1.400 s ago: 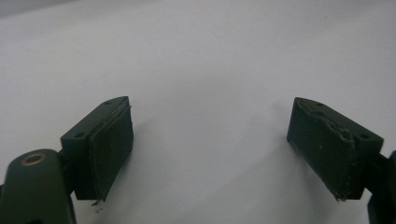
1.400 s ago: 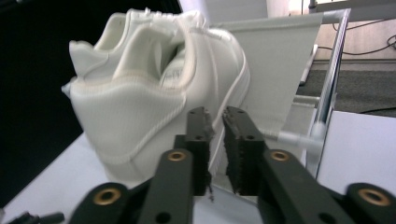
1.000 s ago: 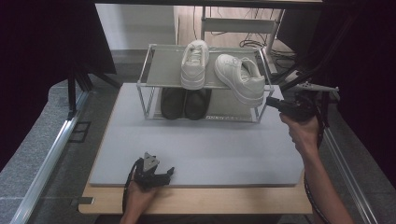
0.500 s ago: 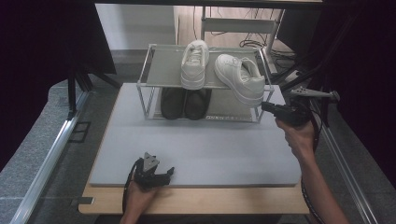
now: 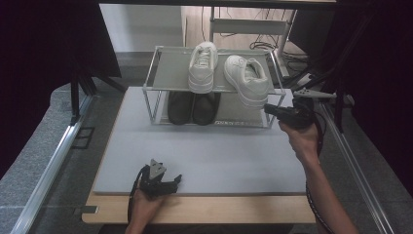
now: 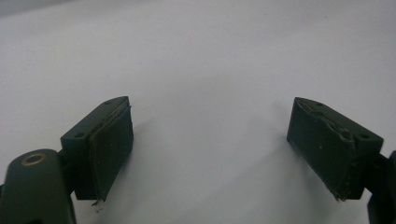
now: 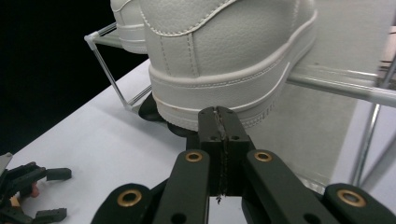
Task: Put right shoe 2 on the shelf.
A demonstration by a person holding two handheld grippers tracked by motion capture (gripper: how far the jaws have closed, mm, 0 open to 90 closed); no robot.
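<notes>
The right tool (image 5: 271, 109), jaws pressed together on nothing, sits just near of the heel of the white leather sneaker (image 5: 247, 79) overhanging the wire shoe rack's (image 5: 160, 88) right front edge, its length running far-to-near. The left tool (image 5: 170, 182) rests wide open, well apart.

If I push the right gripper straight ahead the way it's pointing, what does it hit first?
Most likely the heel of the right-hand white sneaker on the rack's top shelf. The right gripper, jaws shut and empty, points at its sole edge from close by; whether they already touch is unclear.

Black hand-held gripper (image 7: 219, 112): brass rivets, grey plate.
</notes>
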